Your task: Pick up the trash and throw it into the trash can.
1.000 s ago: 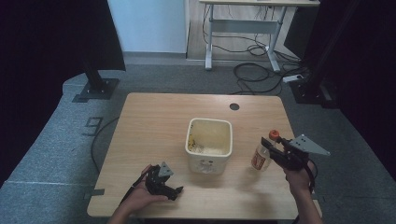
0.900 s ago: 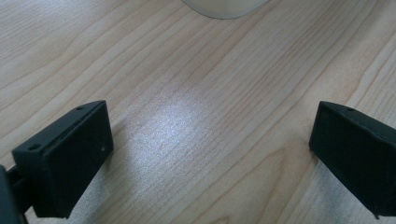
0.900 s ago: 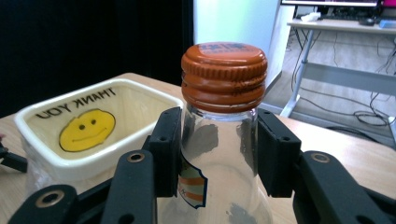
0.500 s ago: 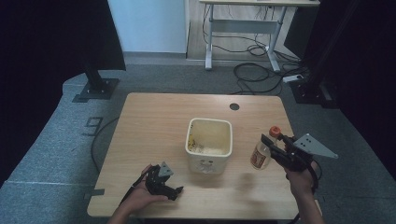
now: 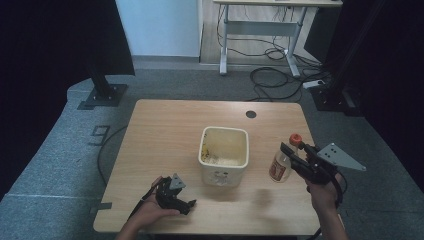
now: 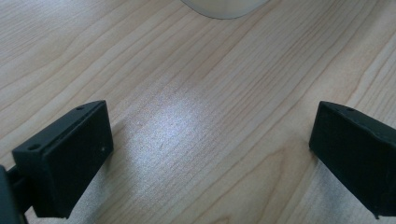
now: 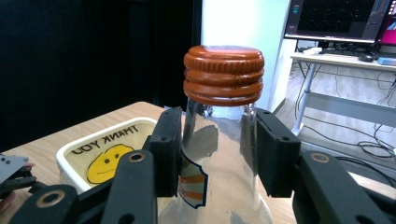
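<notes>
Containers first: your cream tub (image 5: 224, 154), square w/ rounded corners, sits mid-counter, open on top, w/ yellowish crumbly residue on its floor and smeared up the inner walls; the right gripper view shows a yellow smiley face and "THANK YOU" lettering, mirrored, on its side. Just right of it stands your clear glass bottle (image 5: 281, 166), upright, looks empty, w/ water beads on the glass, an orange-and-blue label low on its body, and a ribbed orange-brown screw cap (image 7: 223, 74) on top. Your right gripper (image 5: 291, 156) has its jaws clamped on the bottle's shoulder just under the cap, one black pad pressed to each side of the glass. Your left gripper (image 5: 175, 195) lies low at the counter's near-left edge in your hand (image 5: 151, 212), well apart from the bottle; its jaws are spread wide w/ bare wood between them, and the tub's base shows just ahead at the top of the left gripper view. Counter (image 5: 165, 130) is pale wood w/ fine straight grain, matte w/ a soft glare patch, rounded corners, and a dark round grommet hole (image 5: 251, 114) near the far edge. Jaw pads are blocky, matte black plastic w/ small screw holes.
</notes>
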